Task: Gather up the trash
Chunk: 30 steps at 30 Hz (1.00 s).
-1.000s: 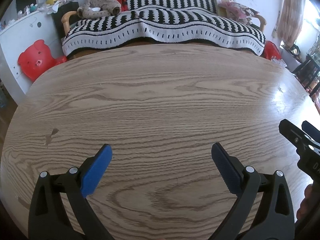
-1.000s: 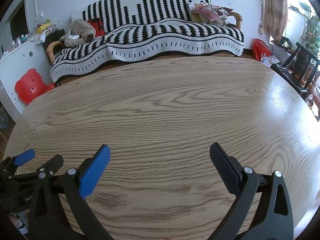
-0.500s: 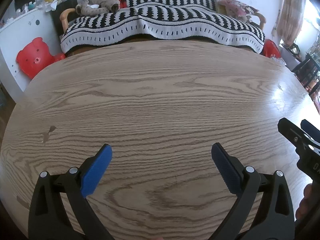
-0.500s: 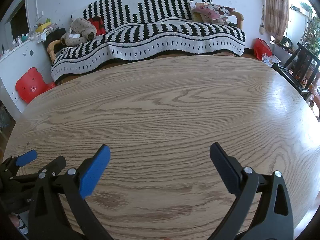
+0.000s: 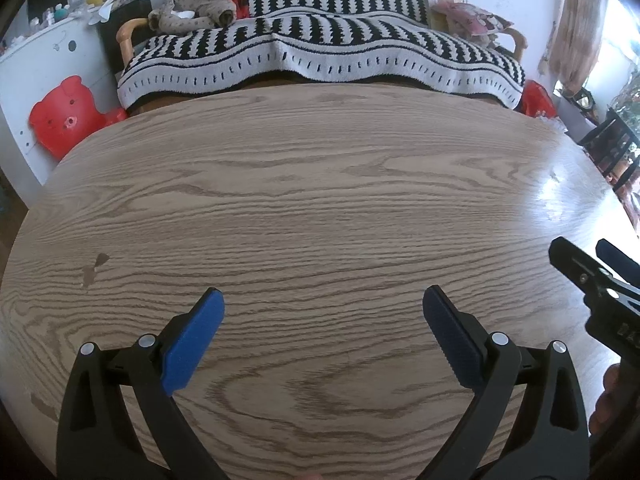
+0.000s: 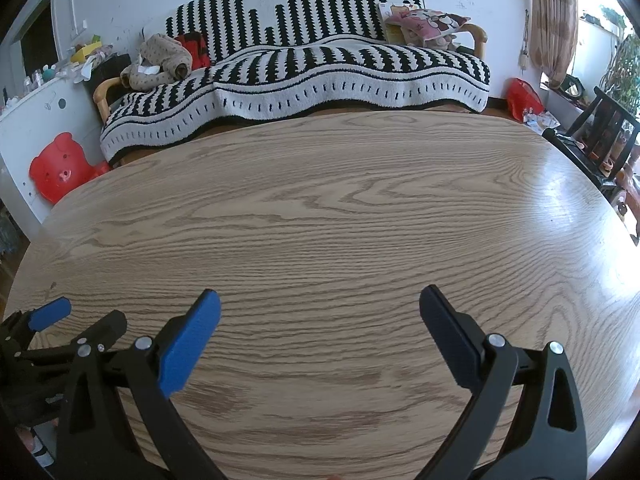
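Observation:
No trash shows on the wooden table (image 5: 320,208) in either view. My left gripper (image 5: 323,300) hovers open over the near part of the tabletop, nothing between its blue pads. My right gripper (image 6: 320,300) is open too, over the same wood table (image 6: 340,220), with its pads wide apart. In the left wrist view the right gripper's fingers (image 5: 576,264) poke in at the right edge. The right wrist view catches the left gripper's fingers (image 6: 52,312) at the lower left.
A sofa under a black-and-white striped blanket (image 5: 320,52) stands just past the table's far edge. A red bear-shaped stool (image 5: 64,120) leans by the white cabinet on the left. A dark chair (image 6: 600,140) and a red bag (image 6: 524,98) sit at the right.
Both views have shifted slightly: the left wrist camera tilted down a little and the table's far edge moved up in its view. Both grippers stay open.

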Each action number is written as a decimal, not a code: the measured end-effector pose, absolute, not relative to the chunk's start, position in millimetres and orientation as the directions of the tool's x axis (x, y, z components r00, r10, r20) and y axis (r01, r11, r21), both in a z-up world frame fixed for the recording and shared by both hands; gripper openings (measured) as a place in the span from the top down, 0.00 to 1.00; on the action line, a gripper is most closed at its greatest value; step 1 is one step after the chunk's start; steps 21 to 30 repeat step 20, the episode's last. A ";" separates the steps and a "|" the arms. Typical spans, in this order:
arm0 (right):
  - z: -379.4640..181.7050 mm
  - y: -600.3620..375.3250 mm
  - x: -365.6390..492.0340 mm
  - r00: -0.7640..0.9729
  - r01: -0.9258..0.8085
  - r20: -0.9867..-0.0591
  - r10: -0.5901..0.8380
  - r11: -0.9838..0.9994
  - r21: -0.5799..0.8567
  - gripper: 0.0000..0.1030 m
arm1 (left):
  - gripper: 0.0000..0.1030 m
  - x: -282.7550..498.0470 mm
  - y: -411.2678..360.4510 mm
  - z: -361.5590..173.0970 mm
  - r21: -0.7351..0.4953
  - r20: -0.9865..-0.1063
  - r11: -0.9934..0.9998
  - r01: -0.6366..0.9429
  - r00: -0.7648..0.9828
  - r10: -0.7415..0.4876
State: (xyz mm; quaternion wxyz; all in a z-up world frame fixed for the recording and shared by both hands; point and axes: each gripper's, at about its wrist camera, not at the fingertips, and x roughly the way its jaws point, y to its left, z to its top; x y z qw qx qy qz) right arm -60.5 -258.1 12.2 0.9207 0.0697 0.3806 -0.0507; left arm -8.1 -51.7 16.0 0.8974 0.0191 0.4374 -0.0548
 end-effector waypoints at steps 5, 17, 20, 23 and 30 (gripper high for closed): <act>9.3 -262.0 -58.6 0.701 0.153 -0.712 -0.042 0.984 0.093 0.07 | 0.06 -12.0 -50.8 20.3 -0.003 -0.772 0.996 0.094 0.632 -0.062; 6.4 -265.6 -56.4 0.694 0.147 -0.718 -0.049 0.986 0.074 0.07 | 0.06 -14.4 -49.1 21.7 0.000 -0.752 0.995 0.101 0.656 -0.066; 3.6 -270.4 -54.8 0.687 0.154 -0.724 -0.056 0.986 0.069 0.07 | 0.06 -12.1 -47.6 18.4 0.006 -0.758 0.993 0.115 0.648 -0.071; 3.6 -270.4 -54.8 0.687 0.154 -0.724 -0.056 0.986 0.069 0.07 | 0.06 -12.1 -47.6 18.4 0.006 -0.758 0.993 0.115 0.648 -0.071; 3.6 -270.4 -54.8 0.687 0.154 -0.724 -0.056 0.986 0.069 0.07 | 0.06 -12.1 -47.6 18.4 0.006 -0.758 0.993 0.115 0.648 -0.071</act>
